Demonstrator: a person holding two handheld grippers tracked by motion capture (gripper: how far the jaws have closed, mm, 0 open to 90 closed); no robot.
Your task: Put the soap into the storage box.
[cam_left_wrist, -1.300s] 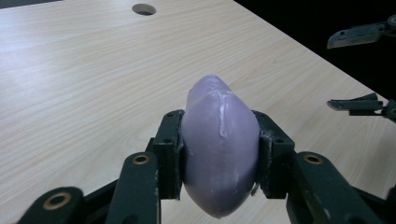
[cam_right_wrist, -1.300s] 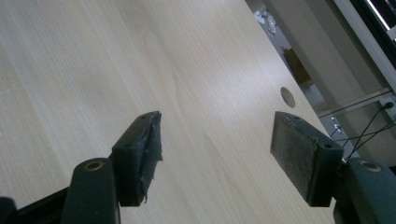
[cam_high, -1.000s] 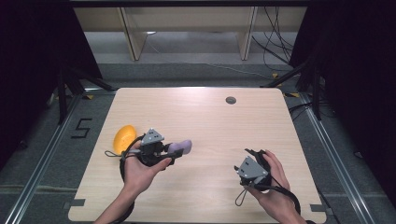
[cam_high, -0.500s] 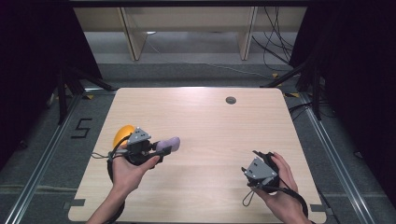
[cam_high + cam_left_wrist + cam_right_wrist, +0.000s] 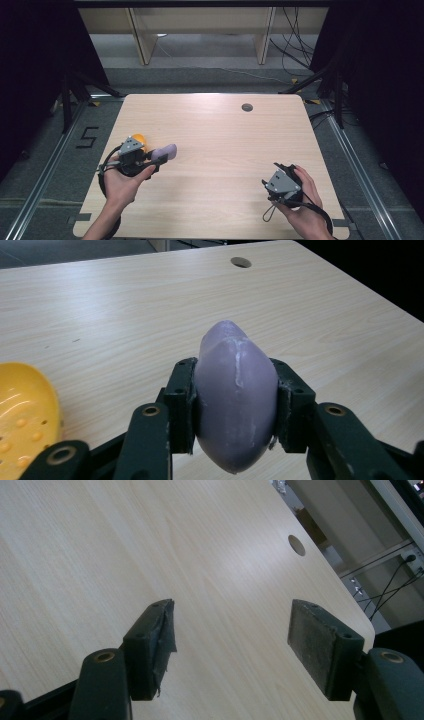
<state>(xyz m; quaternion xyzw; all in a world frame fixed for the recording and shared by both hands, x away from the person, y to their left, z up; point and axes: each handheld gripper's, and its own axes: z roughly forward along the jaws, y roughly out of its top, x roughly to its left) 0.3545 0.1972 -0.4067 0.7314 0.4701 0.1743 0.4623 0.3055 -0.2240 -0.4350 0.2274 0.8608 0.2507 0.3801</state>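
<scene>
A smooth, matte, lavender bar of soap [image 5: 235, 400], lens-shaped with a pale seam along its ridge, is clamped between the black jaws of the left gripper [image 5: 235, 407] and held just above the table at the left of the high view, just beside a glossy yellow perforated dish [image 5: 25, 415] that lies at the lower left of the left gripper view. This appears to be a carrying step, and the next move probably calls for lowering the bar squarely over the dish before easing the jaws. The right gripper [image 5: 232, 650] idles at the lower right of the high view, its worn, rubber-faced jaws apart over the bare pale wood-grain table [image 5: 225, 130] with its round cable hole [image 5: 247, 107].
</scene>
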